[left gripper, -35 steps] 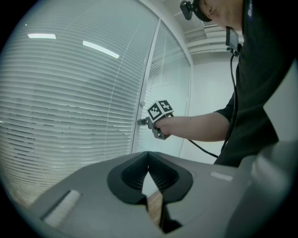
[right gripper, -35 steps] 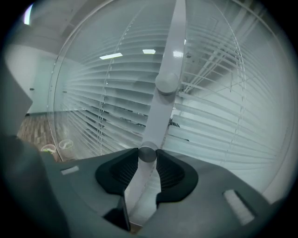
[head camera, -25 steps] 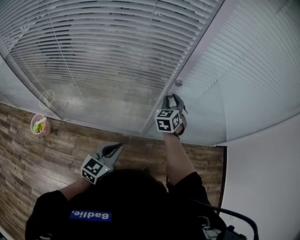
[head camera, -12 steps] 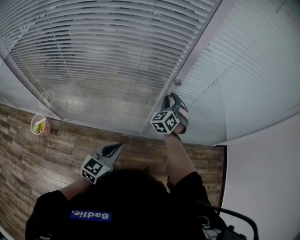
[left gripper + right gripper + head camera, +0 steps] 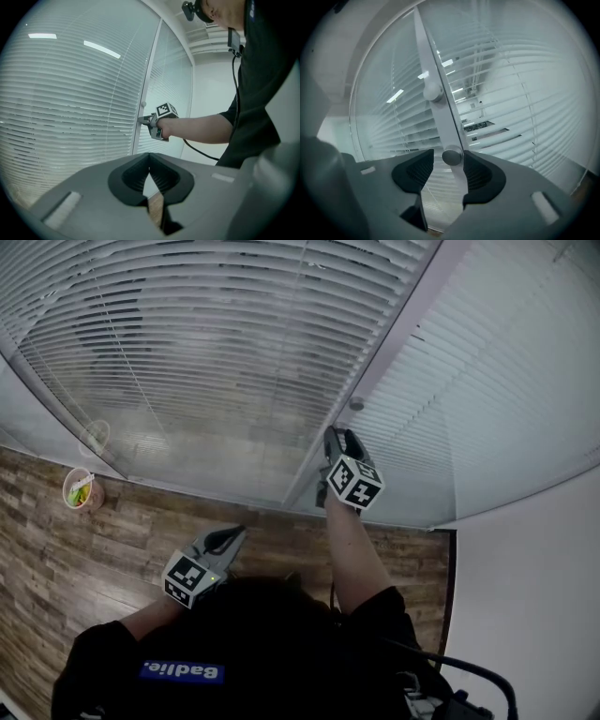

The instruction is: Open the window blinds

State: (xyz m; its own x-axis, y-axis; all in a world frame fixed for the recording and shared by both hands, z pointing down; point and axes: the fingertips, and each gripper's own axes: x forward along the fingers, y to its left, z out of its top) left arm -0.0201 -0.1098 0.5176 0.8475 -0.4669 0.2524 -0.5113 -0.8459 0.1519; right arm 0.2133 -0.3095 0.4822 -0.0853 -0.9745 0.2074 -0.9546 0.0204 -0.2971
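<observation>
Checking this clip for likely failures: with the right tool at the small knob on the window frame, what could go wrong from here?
1. The right tool has just been opening its jaws. The lower knob sits between them unclamped and nearer one pad, so a re-grip could slip off its small round face.
2. A second knob sits just above it; drifting up could turn the wrong one.

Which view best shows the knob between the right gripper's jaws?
The right gripper view: the knob sits large between the right gripper's jaws, which have just been opening. The head view hides it behind that gripper; in the left gripper view it is too small to make out.
</observation>
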